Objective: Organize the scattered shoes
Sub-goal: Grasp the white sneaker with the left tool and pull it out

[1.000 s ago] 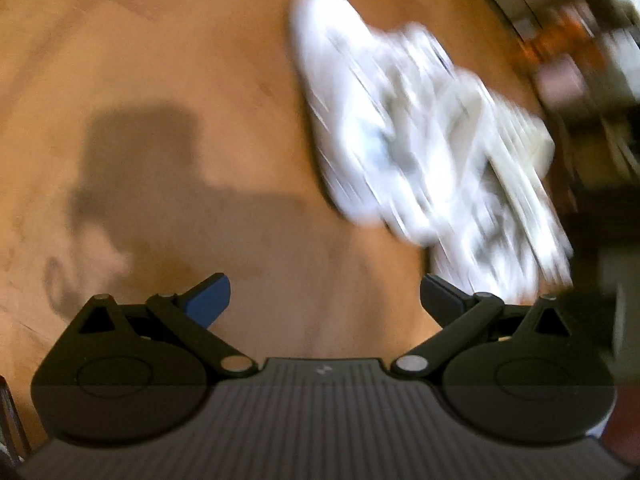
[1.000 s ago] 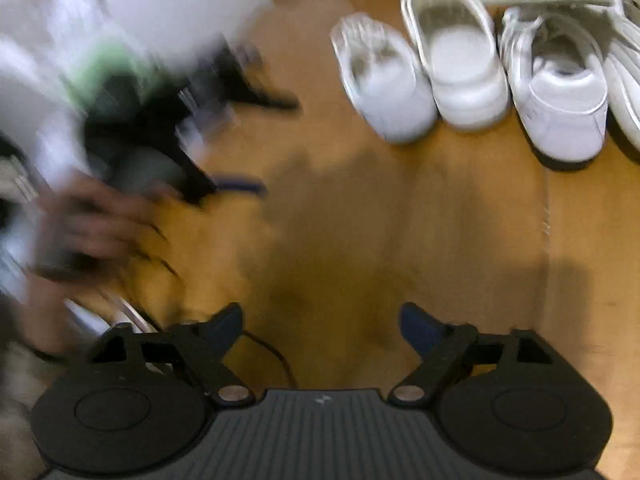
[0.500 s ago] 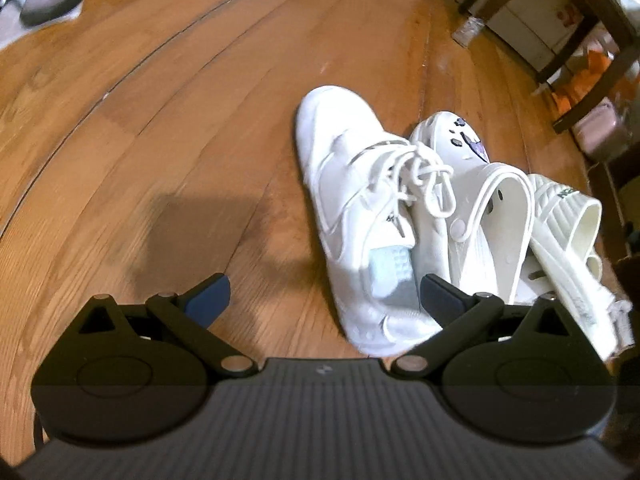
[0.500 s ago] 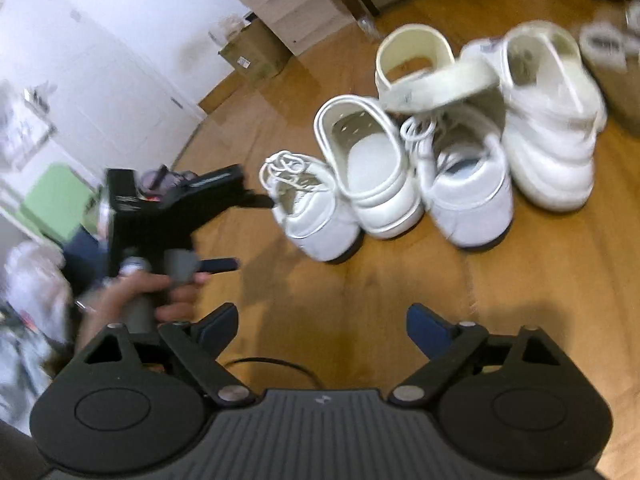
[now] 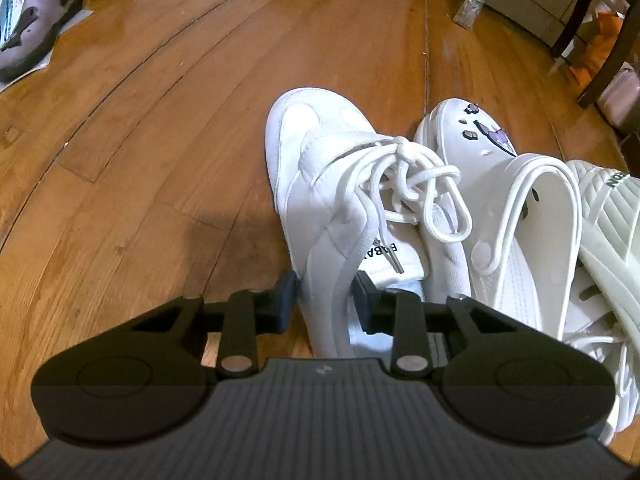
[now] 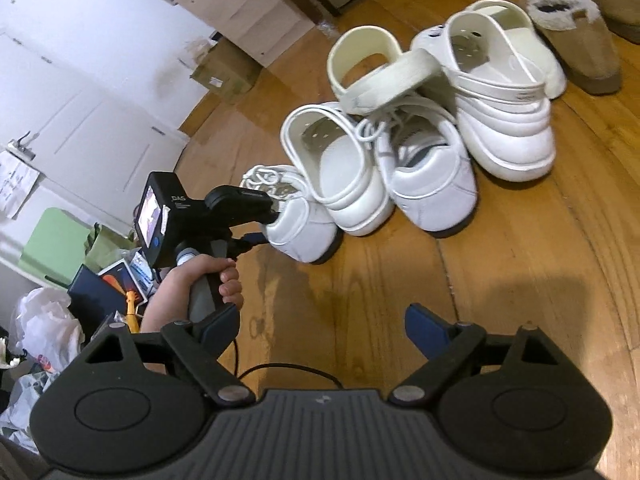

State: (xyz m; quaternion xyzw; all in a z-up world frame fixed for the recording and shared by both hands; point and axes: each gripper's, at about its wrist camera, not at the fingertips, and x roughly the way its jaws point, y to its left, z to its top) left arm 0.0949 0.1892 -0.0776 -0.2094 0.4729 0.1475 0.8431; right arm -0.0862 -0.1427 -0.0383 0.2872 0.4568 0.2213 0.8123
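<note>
The left gripper (image 5: 326,300) reached down at the near end of a white lace-up sneaker (image 5: 320,184) on the wooden floor (image 5: 160,160). Its jaws were closing, one finger outside the shoe's left heel wall and the other inside the opening, so the padded collar stood between them; the pads looked to be against the wall on both sides. The sneaker pointed away, toe far, with its loose laces (image 5: 416,184) spilling to the right over a white clog (image 5: 516,220) that lay just beside it and touched it. A pale green slide (image 5: 608,216) leaned on the clog's right.

In the right wrist view the person's left hand (image 6: 192,284) gripped the handle of that tool, whose fingers met the sneaker's heel (image 6: 296,232) at the left of the pile. Right of it sat the clog (image 6: 340,172), another white sneaker (image 6: 432,184), and a chunky white shoe (image 6: 508,120) farther right, with a slide (image 6: 372,68) resting on top. Two tan fur-lined slippers (image 6: 576,36) lay far right.

The right gripper (image 6: 320,328) hung over bare floor near the pile, jaws spread wide with nothing between them.
</note>
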